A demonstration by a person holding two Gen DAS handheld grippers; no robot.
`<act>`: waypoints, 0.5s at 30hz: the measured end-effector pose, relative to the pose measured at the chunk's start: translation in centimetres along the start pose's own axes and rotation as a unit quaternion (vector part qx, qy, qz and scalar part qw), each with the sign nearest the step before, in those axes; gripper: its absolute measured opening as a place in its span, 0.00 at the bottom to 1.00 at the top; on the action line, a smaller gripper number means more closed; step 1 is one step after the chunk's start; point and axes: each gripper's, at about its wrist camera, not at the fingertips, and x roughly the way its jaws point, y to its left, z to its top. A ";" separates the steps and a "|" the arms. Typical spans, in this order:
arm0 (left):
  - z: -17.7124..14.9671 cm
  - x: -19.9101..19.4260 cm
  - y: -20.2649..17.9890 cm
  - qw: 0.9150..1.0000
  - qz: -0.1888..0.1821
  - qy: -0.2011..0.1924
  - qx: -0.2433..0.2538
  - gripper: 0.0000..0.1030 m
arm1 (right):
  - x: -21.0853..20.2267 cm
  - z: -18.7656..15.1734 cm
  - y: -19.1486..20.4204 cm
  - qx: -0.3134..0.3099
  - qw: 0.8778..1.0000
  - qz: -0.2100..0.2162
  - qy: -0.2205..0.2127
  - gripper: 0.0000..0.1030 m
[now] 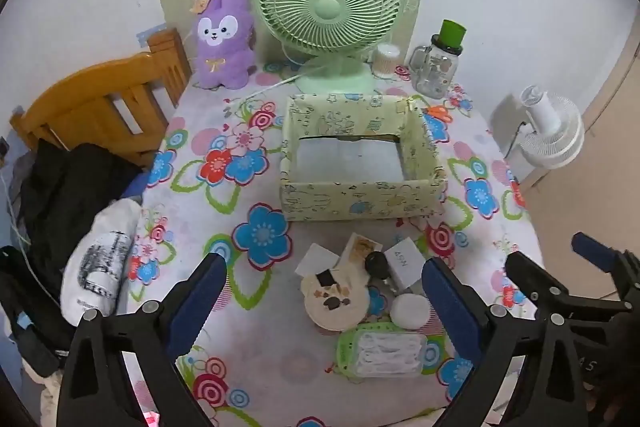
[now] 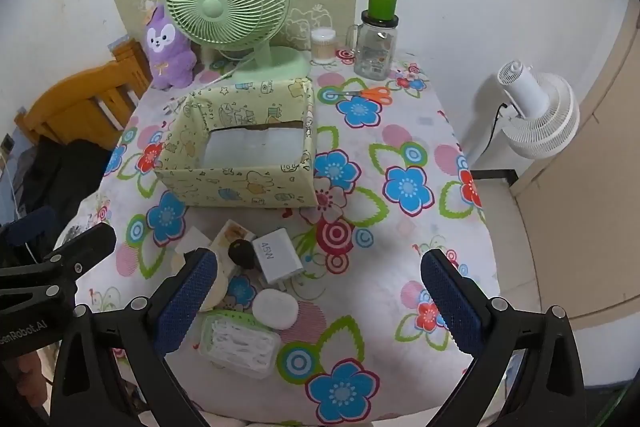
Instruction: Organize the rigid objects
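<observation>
Task looked barely begun, by my read. The patterned box point(image 1: 360, 197) sat mid-surface, open-topped, with nothing rigid visible inside, only a pale lining. All the small items were in a cluster just near of the box: white charger point(image 2: 277, 257), black key fob point(image 2: 241, 251), white round puck point(image 2: 275, 308), green-lidded case point(image 2: 238, 343), round tin point(image 1: 335, 301) and a couple of cards point(image 1: 317, 259). Orange scissors point(image 2: 370, 94) lay far right, well apart from the cluster. Everything was left to move, I'd guess into the box.

Left tongs point(image 1: 324, 291) hovered over the cluster, spread wide, pinching nothing. Right tongs point(image 2: 318, 301) were also fully spread and empty, tilted steeply down at the surface point(image 2: 400, 267), with the puck and case between the fingers in view but untouched.
</observation>
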 end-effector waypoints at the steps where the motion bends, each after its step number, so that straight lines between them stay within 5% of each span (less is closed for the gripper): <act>1: 0.0 -0.1 0.1 1.000 -0.003 0.000 -0.001 0.96 | -0.1 0.0 0.0 0.000 1.000 0.001 0.000 1.00; 15: -0.6 0.0 -0.6 1.000 0.001 0.002 0.006 0.96 | -0.4 -0.8 -0.3 0.006 1.000 0.000 0.005 0.97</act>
